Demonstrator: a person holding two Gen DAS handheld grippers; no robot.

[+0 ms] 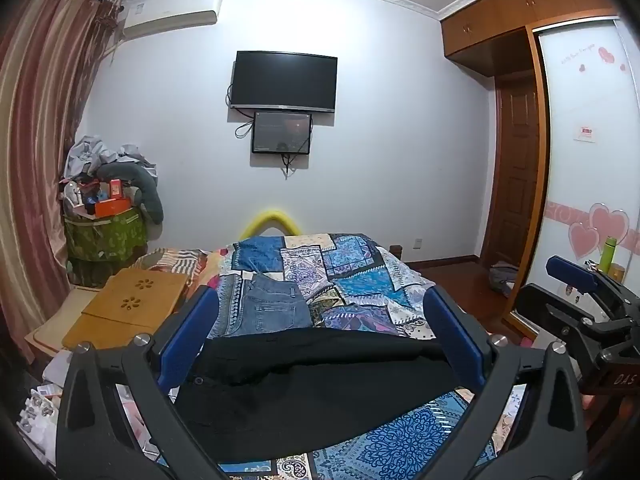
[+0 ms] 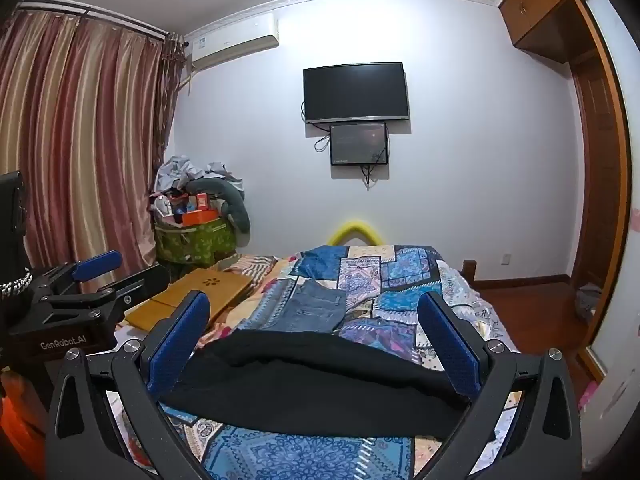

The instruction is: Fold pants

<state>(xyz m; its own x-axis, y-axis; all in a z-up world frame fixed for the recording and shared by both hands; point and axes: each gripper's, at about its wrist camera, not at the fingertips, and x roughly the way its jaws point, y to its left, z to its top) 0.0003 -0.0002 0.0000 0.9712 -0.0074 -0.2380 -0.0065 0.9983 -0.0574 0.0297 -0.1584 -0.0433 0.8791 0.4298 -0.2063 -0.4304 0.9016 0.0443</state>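
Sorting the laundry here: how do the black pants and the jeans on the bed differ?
The black pants are plain black; the jeans are faded blue denim with visible pockets. The black pants lie nearest, stretched across the bed; the jeans sit farther back as a smaller folded stack. Both rest on the patchwork bedspread.

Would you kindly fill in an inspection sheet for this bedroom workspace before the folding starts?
Surface: bed with patchwork quilt.
Job's things: black pants lying across the near end; folded jeans farther back.
Clutter: wooden boards on the left; heaped green bag in the corner.
Grippers: left gripper and right gripper both open, holding nothing.
Cables: loose leads below the television.
Surroundings: curtains, wardrobe.
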